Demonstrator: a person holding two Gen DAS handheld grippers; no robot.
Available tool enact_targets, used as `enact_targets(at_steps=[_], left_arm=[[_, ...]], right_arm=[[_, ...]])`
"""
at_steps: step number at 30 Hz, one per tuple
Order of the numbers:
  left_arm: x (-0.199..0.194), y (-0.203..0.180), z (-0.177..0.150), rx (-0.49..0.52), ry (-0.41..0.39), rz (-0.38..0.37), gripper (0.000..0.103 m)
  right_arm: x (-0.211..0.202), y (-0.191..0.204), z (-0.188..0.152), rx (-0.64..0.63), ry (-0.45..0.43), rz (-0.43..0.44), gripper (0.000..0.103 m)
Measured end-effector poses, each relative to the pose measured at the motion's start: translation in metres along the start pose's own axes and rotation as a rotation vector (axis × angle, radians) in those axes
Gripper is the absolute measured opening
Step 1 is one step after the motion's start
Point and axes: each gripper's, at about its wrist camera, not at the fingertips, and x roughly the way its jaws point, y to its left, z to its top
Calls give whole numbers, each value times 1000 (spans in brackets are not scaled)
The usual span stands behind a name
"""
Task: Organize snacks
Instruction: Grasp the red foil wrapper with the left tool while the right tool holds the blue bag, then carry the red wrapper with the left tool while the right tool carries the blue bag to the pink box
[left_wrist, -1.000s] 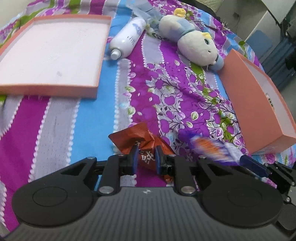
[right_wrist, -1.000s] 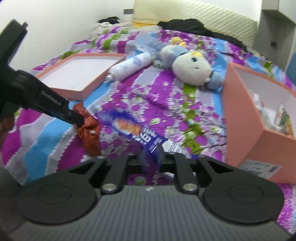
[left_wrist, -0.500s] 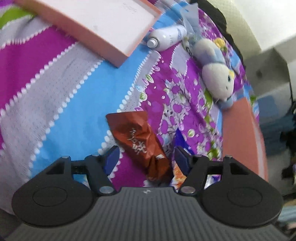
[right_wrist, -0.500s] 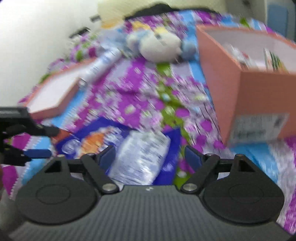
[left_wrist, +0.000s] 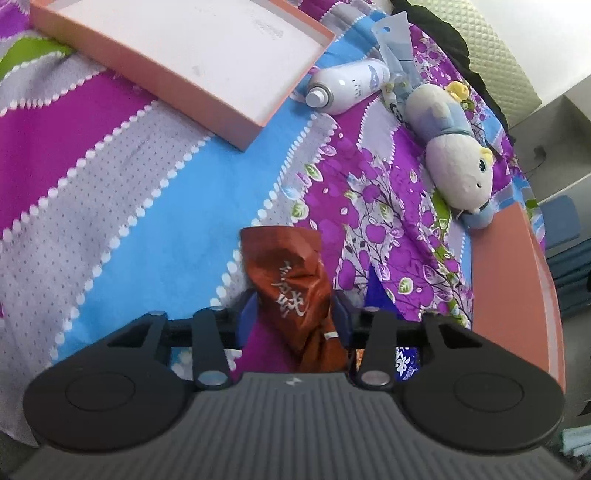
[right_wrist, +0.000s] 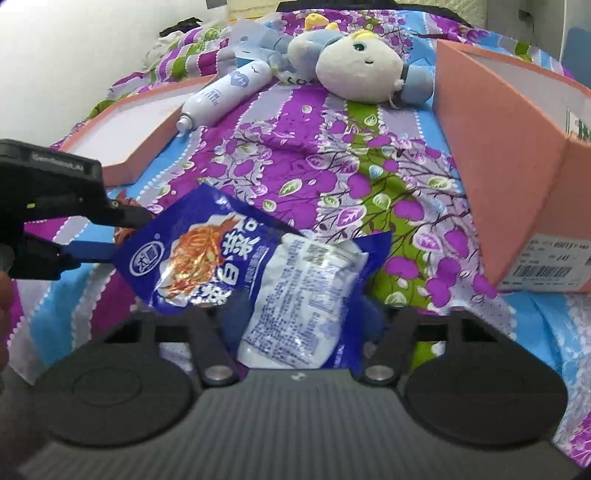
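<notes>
A bed covered by a patterned bedspread (left_wrist: 177, 206) of purple, blue, grey and green stripes carries everything. Between the left gripper's jaws lies a crumpled red-brown snack packet (left_wrist: 291, 280); between the right gripper's jaws lies a blue snack bag (right_wrist: 255, 273). Ahead and to the left of both sets of jaws rests a shallow orange box lid (left_wrist: 177, 48), open side up. Beyond its near corner a white spray bottle (left_wrist: 347, 83) lies on its side, with a plush toy (right_wrist: 362, 70) just past it. To the right of the jaws stands a deeper orange box (right_wrist: 506, 184).
</notes>
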Motion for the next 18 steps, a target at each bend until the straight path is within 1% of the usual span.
enact_targets(at_steps=[1,2,3,4,5,8,15,18], left_arm=[[0,-2,1,14,-2,6,44],[1,-3,2,26,-3,8,43],[0,-5,3,40,-7,10,42],[-2,-7,4,51,-9,13,41],[-4,-9,4,63,-13,15,41],[-14,-17,3,118,-21,18,40],[-47,-43,-2,274,-45,27,39],[-63,-56,-8,328,-46,6,38]], right_arm=[[-1,-3,1,9,4,7,46],[-3,-5,2,13,7,9,39],[-5,-7,3,14,7,10,38],[-7,-8,4,17,6,9,33],[-9,-10,5,22,4,3,31],[-20,-11,6,21,-16,-52,26],[-50,-21,15,50,-69,-100,23],[-67,-25,21,69,-98,-115,22]])
